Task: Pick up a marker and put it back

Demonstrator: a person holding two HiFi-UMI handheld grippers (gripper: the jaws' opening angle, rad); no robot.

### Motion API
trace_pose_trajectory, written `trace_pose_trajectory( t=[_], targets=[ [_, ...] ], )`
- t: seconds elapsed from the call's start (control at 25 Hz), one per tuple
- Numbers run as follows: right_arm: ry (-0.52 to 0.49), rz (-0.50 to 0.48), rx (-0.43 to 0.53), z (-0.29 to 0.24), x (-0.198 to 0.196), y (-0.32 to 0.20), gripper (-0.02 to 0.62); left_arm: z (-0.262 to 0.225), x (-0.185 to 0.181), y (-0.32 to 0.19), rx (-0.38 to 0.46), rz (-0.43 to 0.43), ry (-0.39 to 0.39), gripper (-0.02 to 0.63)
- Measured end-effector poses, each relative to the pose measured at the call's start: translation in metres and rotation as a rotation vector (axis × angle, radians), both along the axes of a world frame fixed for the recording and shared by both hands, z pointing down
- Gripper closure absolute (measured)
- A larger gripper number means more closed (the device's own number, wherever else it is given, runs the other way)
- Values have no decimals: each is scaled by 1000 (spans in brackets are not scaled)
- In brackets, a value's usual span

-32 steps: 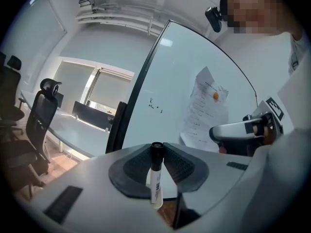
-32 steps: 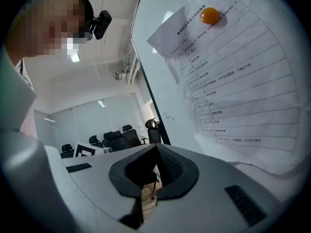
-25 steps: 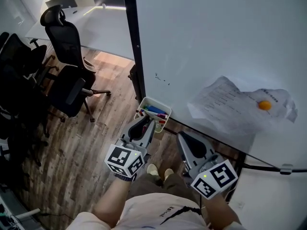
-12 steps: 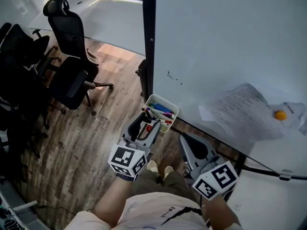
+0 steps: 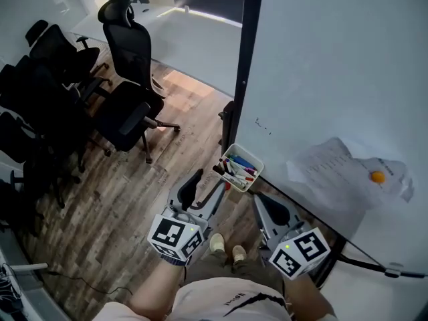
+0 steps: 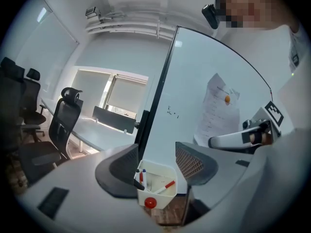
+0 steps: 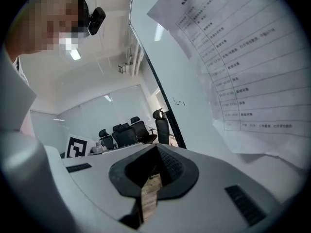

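Note:
A white tray [image 5: 255, 170] hangs at the whiteboard's lower left corner and holds several markers [image 5: 237, 168]. My left gripper [image 5: 208, 180] sits just below and left of it, its jaws opening wide with nothing between them. In the left gripper view the tray [image 6: 167, 193] shows beyond the spread jaws of the left gripper [image 6: 156, 154], with a red-capped marker [image 6: 165, 184] lying slanted inside and a red magnet [image 6: 151, 203] on its front. My right gripper [image 5: 261, 200] is lower right of the tray, shut and empty; its pads meet in the right gripper [image 7: 156, 146] view.
The whiteboard [image 5: 334, 79] stands at the right with a crumpled printed sheet [image 5: 334, 172] pinned by an orange magnet [image 5: 378, 176]. Black office chairs [image 5: 127, 112] and a long white table [image 5: 187, 32] are at the left. The person's shoes [image 5: 227, 246] are on the wood floor.
The left jaws went from nearly shut on a red-capped marker at the tray to wide apart. The marker now lies in the tray. The head view swung left.

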State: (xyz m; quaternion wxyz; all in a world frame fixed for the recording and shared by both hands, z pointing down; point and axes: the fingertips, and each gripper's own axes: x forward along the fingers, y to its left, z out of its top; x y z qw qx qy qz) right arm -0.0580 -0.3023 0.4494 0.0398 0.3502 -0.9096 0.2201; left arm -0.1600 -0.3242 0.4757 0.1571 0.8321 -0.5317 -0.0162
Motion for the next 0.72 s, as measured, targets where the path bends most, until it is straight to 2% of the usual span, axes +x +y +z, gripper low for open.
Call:
trace_pose_trajectory(
  t=[0.24, 0.44, 0.72],
  targets=[
    [-20, -69, 52, -28, -4, 17, 592, -44, 15, 43, 10, -15, 10, 445],
    [-41, -105, 99, -50, 4, 35, 592, -75, 26, 77, 29, -60, 43, 560],
    [-96, -186, 146, -75, 10, 70, 591, -102, 48, 124, 55, -106, 22, 597]
  ],
)
